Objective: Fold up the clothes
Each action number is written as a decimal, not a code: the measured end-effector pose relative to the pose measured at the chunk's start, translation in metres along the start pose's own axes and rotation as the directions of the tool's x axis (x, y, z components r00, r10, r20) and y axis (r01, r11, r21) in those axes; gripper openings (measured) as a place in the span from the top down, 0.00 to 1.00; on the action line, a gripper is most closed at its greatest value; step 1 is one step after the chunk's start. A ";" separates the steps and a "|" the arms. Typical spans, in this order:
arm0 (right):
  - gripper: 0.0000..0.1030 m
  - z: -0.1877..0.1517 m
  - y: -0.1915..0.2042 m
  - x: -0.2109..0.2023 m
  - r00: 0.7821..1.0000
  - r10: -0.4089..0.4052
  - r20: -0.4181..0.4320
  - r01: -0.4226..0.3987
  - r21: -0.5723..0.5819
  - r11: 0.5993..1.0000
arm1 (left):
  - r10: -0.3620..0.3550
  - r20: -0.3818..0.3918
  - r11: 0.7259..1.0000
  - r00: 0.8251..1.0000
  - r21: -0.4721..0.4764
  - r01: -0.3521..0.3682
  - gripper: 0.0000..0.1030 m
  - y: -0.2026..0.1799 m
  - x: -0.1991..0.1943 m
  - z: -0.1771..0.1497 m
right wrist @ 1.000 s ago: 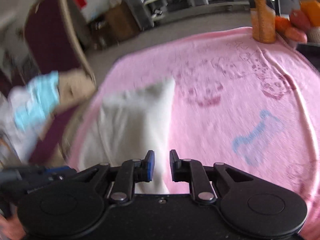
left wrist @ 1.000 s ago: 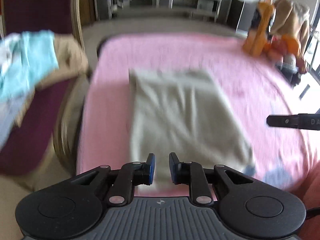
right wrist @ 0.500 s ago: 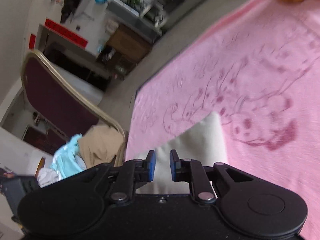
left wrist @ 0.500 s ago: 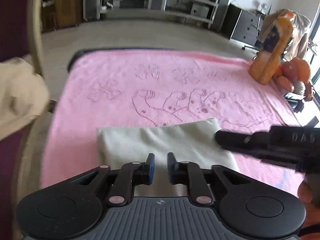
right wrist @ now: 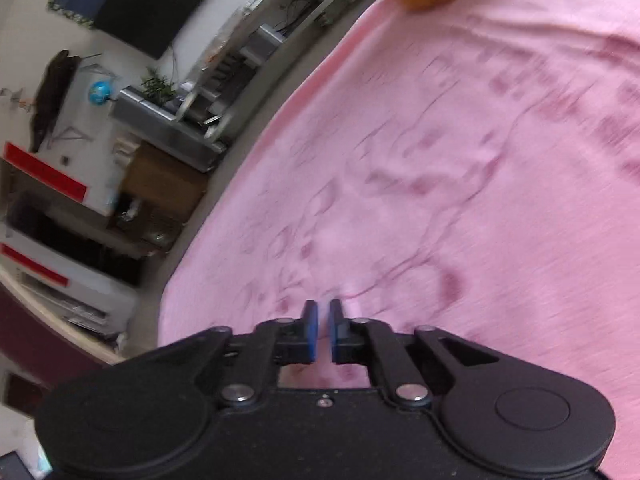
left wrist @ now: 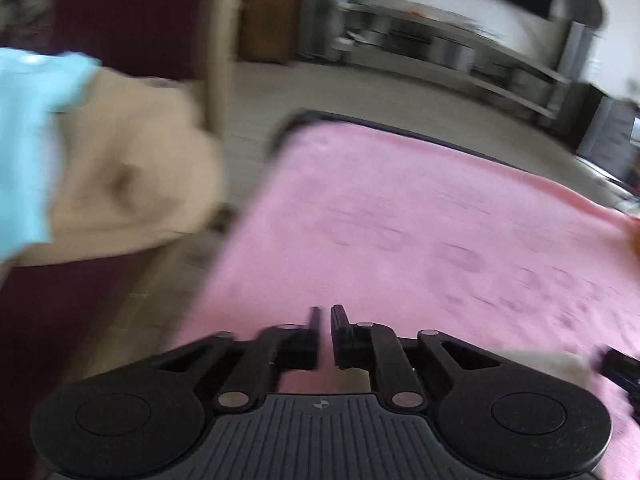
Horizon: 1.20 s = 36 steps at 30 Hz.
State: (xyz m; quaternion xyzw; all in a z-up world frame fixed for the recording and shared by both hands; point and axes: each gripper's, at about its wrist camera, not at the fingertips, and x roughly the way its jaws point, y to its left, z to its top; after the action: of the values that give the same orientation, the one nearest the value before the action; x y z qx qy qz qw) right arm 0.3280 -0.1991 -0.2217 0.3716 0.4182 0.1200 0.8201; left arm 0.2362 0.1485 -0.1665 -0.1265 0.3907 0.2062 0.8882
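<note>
We see both tongs over the pink blanket (right wrist: pixel 460 168): left gripper (left wrist: pixel 325 316) nearly closed, empty; right gripper (right wrist: pixel 323 312) closing, empty.

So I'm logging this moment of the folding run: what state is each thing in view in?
left gripper: nearly shut, nothing visible between its fingers.
right gripper: jaws closing, nothing between them.
pink blanket: spread flat.
pale folded cloth: only a corner shows, lying on the blanket.
beige garment: crumpled on the chair.
light blue garment: heaped on the beige one.
</note>
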 end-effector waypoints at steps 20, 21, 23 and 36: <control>0.79 -0.090 0.047 -0.188 0.983 -0.059 -0.173 -0.023 -0.439 0.898 | -0.149 -0.127 0.982 0.981 0.100 0.162 0.85 0.030 -0.148 -0.127; 0.79 -0.099 0.048 -0.186 0.980 -0.072 -0.186 -0.022 -0.459 0.888 | -0.155 -0.128 0.978 0.979 0.123 0.171 0.85 0.025 -0.149 -0.131; 0.79 -0.117 0.050 -0.182 0.973 -0.097 -0.210 -0.022 -0.498 0.867 | -0.175 -0.121 0.964 0.977 0.179 0.195 0.85 0.012 -0.155 -0.138; 0.79 -0.158 0.047 -0.146 0.959 -0.186 -0.213 -0.004 -0.669 0.743 | -0.249 -0.255 0.896 0.934 0.305 0.322 0.84 -0.021 -0.136 -0.157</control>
State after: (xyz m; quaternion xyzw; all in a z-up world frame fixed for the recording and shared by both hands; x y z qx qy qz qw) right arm 0.1199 -0.1606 -0.1602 0.0156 0.4723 0.2686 0.8394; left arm 0.0620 0.0329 -0.1681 -0.0477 0.4891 -0.0124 0.8709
